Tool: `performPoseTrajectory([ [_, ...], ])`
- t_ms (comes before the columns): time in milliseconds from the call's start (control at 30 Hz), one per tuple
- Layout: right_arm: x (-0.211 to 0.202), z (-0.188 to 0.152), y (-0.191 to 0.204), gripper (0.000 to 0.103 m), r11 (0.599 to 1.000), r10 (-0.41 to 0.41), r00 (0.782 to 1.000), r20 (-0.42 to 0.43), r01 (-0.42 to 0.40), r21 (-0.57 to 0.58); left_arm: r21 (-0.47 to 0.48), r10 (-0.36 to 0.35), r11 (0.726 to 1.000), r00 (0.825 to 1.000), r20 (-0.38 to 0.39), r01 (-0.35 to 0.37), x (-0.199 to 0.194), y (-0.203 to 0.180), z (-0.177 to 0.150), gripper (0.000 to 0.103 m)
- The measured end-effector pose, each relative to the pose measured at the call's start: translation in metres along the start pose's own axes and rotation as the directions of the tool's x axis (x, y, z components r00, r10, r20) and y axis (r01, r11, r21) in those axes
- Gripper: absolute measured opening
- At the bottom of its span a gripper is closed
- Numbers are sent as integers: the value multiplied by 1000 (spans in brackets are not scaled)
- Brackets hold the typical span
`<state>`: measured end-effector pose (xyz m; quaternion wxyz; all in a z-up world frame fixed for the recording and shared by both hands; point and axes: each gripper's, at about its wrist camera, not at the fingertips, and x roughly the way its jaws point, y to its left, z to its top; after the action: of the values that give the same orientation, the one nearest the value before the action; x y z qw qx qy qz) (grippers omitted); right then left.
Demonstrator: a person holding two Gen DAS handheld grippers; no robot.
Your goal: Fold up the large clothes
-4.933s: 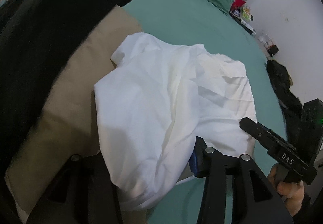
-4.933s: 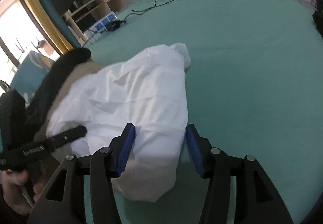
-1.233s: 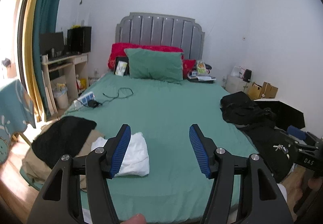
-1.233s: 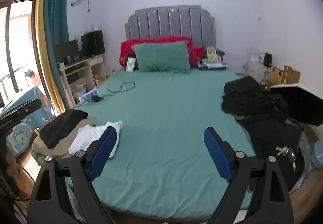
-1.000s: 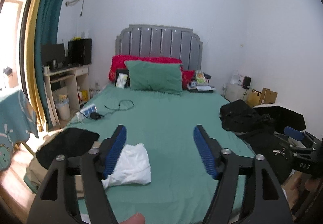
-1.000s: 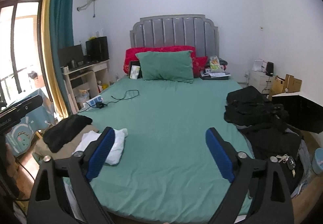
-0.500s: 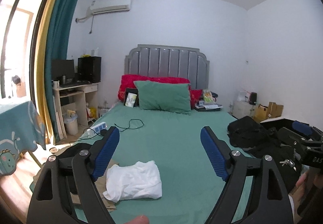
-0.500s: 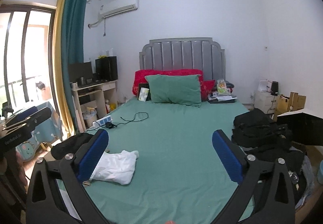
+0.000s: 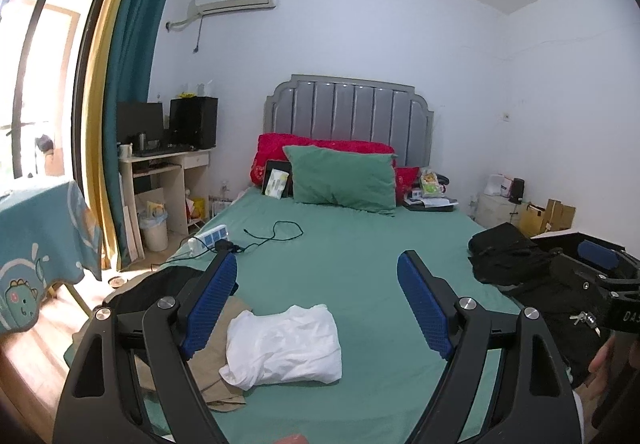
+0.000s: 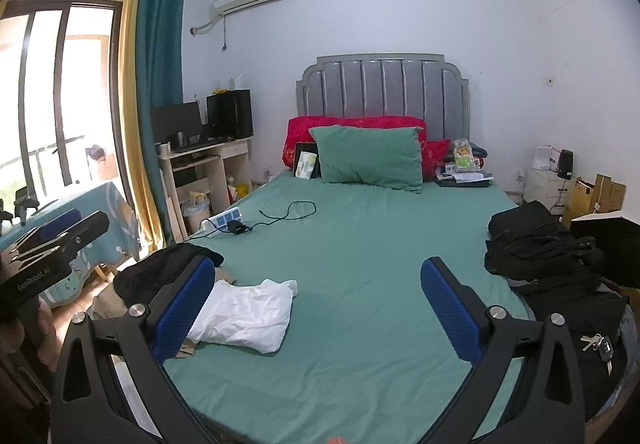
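Note:
A folded white garment (image 9: 284,344) (image 10: 244,316) lies near the front left corner of the green bed (image 9: 344,244) (image 10: 360,244). It partly rests on a tan garment (image 9: 224,320). A black garment (image 9: 160,284) (image 10: 168,268) lies behind the tan one. At the bed's right edge sits a pile of black clothes (image 9: 516,264) (image 10: 540,248). My left gripper (image 9: 316,264) is open, well back from the bed, with nothing between its blue pads. Beside it, my right gripper (image 10: 316,264) is likewise open with nothing in it.
A green pillow (image 10: 370,156) and red pillows lean on the grey headboard. A black cable (image 10: 288,216) and a power strip (image 10: 224,220) lie on the left side of the sheet. Keys (image 10: 596,344) rest on the black pile. A teal-clothed table (image 9: 40,244) stands at left.
Both grippers have drawn back from the bed and tipped upward, so more wall and ceiling show. The left jaws have spread a little wider. The white garment lies still.

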<state>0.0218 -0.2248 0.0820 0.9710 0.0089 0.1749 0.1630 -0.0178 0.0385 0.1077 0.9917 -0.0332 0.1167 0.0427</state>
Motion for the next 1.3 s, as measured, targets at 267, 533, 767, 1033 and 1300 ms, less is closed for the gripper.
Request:
performPoseTrajectory([
  [267, -1, -4, 2, 102, 1000, 8, 1000, -15, -8, -8, -23, 20, 1000, 1000, -15, -20, 3, 7, -2, 85],
  [533, -2, -3, -1, 102, 1000, 6, 1000, -11, -6, 1, -18, 13, 1000, 1000, -13, -13, 2, 3, -3, 85],
  [767, 1, -4, -7, 102, 1000, 4, 1000, -23, -3, 12, -20, 11, 1000, 1000, -21, -12, 3, 2, -3, 85],
  [1033, 3, -6, -7, 102, 1000, 10, 1000, -30, -10, 10, -13, 2, 1000, 1000, -30, -3, 7, -2, -2, 85],
  [1300, 2, -6, -8, 102, 1000, 10, 999, -32, -10, 11, -6, -11, 1000, 999, -30, 11, 7, -2, -3, 85],
])
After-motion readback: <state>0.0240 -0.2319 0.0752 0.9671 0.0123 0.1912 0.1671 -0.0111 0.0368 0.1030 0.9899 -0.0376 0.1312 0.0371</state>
